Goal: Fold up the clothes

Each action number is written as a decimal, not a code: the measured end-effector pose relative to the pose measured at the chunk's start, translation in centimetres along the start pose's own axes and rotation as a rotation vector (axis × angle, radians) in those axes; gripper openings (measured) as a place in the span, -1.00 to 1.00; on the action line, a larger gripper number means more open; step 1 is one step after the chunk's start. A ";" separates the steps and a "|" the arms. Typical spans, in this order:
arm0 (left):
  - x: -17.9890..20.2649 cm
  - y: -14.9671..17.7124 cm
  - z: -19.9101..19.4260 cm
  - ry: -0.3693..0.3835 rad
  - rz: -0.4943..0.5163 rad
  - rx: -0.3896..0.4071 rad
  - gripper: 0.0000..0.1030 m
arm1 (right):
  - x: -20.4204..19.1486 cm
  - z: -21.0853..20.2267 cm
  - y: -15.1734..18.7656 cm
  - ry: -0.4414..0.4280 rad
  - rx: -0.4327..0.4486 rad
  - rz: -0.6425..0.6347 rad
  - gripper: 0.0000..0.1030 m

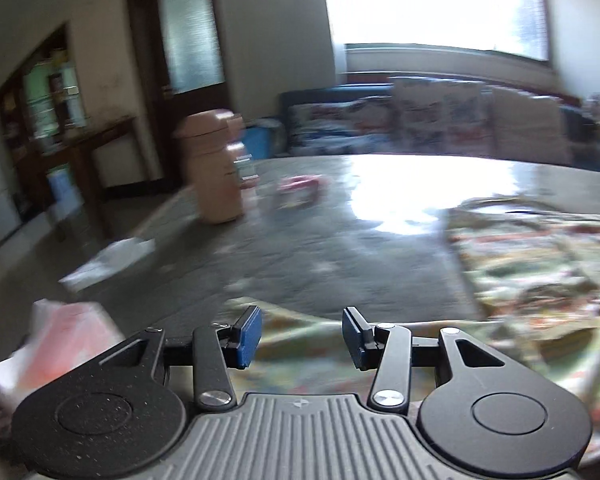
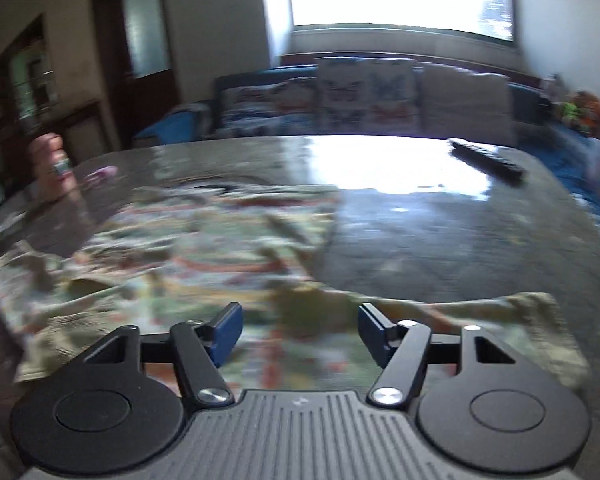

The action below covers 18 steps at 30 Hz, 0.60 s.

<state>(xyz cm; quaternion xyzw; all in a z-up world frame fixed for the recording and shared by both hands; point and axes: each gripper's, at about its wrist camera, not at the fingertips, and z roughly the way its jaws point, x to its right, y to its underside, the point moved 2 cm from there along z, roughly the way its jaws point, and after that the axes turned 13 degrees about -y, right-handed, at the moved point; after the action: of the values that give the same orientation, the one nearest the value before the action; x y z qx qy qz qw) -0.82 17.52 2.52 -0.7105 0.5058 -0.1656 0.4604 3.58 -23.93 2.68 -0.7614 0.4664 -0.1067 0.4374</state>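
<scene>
A floral patterned garment (image 1: 532,272) lies spread on the grey glossy table (image 1: 320,240). In the left wrist view it fills the right side and runs under my left gripper (image 1: 302,338), which is open and empty above its near edge. In the right wrist view the garment (image 2: 204,248) covers the left and middle of the table (image 2: 460,232). My right gripper (image 2: 300,334) is open and empty just above the garment's near edge. Both views are motion-blurred.
A tan canister (image 1: 216,168), a small pink-lidded box (image 1: 298,192), white paper (image 1: 108,258) and a pink-white packet (image 1: 60,344) sit on the table's left. A black remote (image 2: 486,160) lies far right. A sofa (image 2: 360,100) stands beyond the table.
</scene>
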 end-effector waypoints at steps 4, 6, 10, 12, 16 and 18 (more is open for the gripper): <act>3.6 -0.1 -1.2 0.137 0.046 0.010 -0.07 | -4.4 1.6 0.0 -0.145 -0.049 -0.067 0.03; 5.5 0.1 -1.7 0.195 0.069 0.009 -0.07 | -6.6 2.2 0.3 -0.208 -0.083 -0.110 -0.05; 8.6 0.5 -2.7 0.293 0.117 0.016 -0.09 | -10.1 3.1 1.3 -0.294 -0.129 -0.209 -0.17; 9.7 0.8 -3.3 0.337 0.132 0.019 -0.09 | -11.4 3.4 1.7 -0.314 -0.145 -0.253 -0.25; 11.6 1.2 -3.8 0.391 0.164 0.027 -0.08 | -11.9 4.3 2.5 -0.317 -0.173 -0.256 -0.47; 12.1 1.3 -3.8 0.406 0.176 0.024 -0.08 | -11.7 4.4 2.8 -0.305 -0.173 -0.246 -0.70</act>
<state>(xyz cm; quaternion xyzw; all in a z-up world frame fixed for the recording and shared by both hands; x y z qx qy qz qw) 1.00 5.03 0.61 -0.6101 0.6463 -0.2703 0.3701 -1.99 -12.49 0.75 -0.8546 0.3056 -0.0024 0.4199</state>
